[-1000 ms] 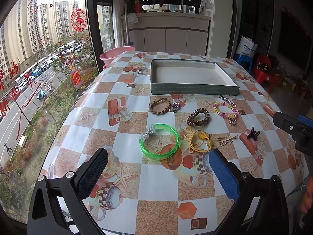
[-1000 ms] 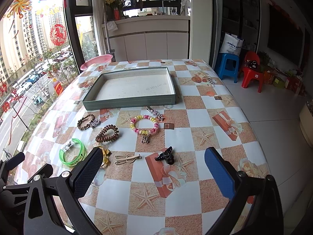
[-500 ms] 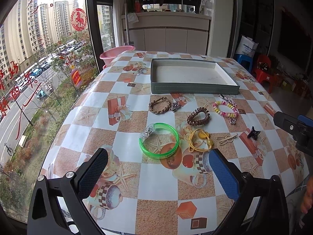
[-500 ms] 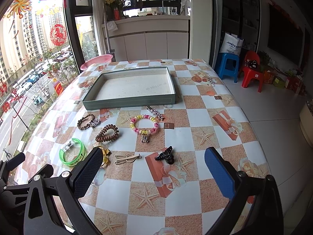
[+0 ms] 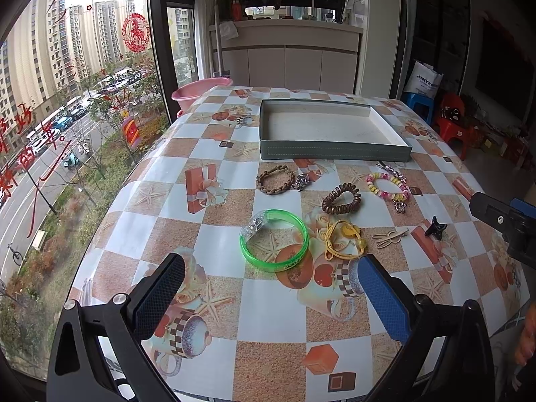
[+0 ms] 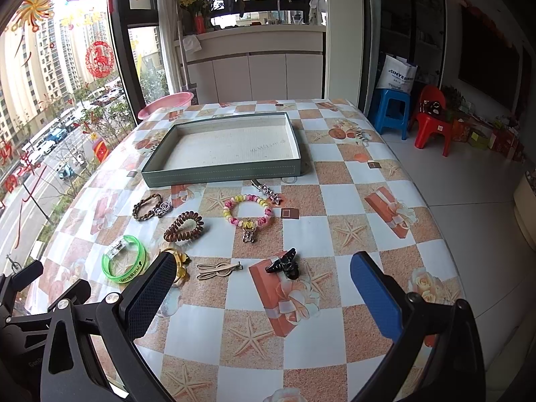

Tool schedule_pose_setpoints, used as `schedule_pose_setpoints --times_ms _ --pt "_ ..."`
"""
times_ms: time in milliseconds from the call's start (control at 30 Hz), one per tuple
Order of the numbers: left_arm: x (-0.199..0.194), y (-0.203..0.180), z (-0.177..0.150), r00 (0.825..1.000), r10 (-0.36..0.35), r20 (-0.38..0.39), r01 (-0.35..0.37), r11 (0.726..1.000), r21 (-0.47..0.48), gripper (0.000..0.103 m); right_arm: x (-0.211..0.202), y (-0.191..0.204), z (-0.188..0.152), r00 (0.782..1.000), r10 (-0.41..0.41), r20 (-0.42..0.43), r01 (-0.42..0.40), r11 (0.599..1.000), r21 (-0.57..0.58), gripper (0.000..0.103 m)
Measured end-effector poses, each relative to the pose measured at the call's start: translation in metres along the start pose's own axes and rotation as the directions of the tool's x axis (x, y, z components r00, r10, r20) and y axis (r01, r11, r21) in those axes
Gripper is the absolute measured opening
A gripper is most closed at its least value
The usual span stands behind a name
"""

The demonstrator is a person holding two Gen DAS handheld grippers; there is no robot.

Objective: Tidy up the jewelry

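Nearest in the left wrist view, the left tongs (image 5: 269, 283) are held spread wide above the worktop (image 5: 217, 248), with nothing between the pads. The right tongs (image 6: 263, 288) are likewise held spread and empty, above a printed gift box on the patterned cloth.

Just beyond the left tongs a green bangle (image 5: 274, 240) is seen lying flat, and just beside it, to the right, a yellow hair tie (image 5: 343, 239). Further right a flat gold hair clip (image 5: 390, 237) is laid, and past it a small black claw clip (image 5: 435, 227). In the right wrist view the claw clip (image 6: 284, 263) is found between the spread pads and a little ahead of them, while the yellow tie is partly hidden behind the left pad.

In the next row a brown spiral hair tie (image 5: 341, 198) is seen, with a brown braided bracelet (image 5: 275, 179) to its left, a silver charm touching it, and a pink and yellow beaded bracelet (image 5: 388, 187) to its right, a small pendant hanging from it. A silver star clip (image 6: 267, 191) is laid between the beaded bracelet and the tray.

Behind the jewelry a shallow grey-green tray (image 5: 335, 152) with a pale lining is placed, nothing lying in it. At the far left edge of the worktop a pink basin (image 5: 201, 88) is seen.
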State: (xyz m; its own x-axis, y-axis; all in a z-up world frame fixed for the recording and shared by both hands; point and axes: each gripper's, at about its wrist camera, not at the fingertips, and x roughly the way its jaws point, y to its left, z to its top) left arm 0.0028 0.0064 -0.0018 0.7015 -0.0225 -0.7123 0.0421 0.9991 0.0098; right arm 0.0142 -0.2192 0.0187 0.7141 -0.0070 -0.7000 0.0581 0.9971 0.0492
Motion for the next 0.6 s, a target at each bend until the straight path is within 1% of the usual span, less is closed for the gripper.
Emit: schedule_pose_setpoints --times_ms 600 --pt "0.0029 0.0007 -0.0016 1.0 -0.003 -0.011 0.003 1.0 0.003 0.103 0.0008 -0.0013 0.0004 1.0 0.002 -0.003 -0.002 1.0 0.003 0.103"
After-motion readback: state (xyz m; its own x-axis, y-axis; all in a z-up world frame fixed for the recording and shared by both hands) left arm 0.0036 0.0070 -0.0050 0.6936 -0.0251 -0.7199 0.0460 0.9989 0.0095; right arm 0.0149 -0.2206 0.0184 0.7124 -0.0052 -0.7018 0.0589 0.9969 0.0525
